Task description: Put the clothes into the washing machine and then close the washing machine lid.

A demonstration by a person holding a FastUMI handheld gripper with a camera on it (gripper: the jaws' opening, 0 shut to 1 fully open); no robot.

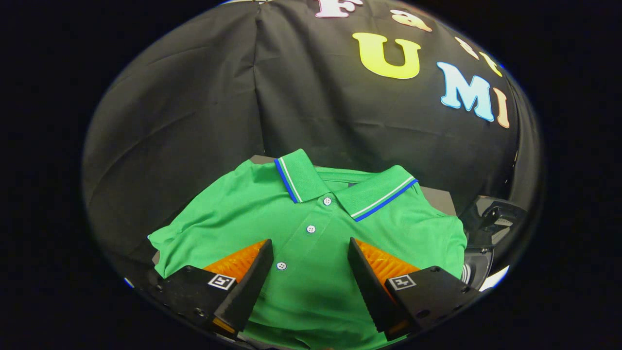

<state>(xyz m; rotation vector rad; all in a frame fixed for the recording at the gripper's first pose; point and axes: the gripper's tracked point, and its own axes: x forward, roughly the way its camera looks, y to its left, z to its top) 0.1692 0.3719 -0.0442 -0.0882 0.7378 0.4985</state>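
Shirt, a green polo with a striped collar, lies flat and buttoned on a dark surface, collar toward the far edge, one sleeve hanging past the left edge. Gripper hangs above the placket with its fingers spread wide, holding nothing; the button row runs between them. A dark machine part with a round opening shows just past the right edge of the surface; it is likely the washing machine, though too little is visible to confirm.

Assessment: the grasp is not yet made. You should lower straight down until both fingertips press into the cloth either side of the placket, then close so a fold of fabric bunches between the pads. Avoid pinching on a button; it may slip. Take enough cloth that the sleeves do not trail and catch on the surface corner as you carry toward the opening.
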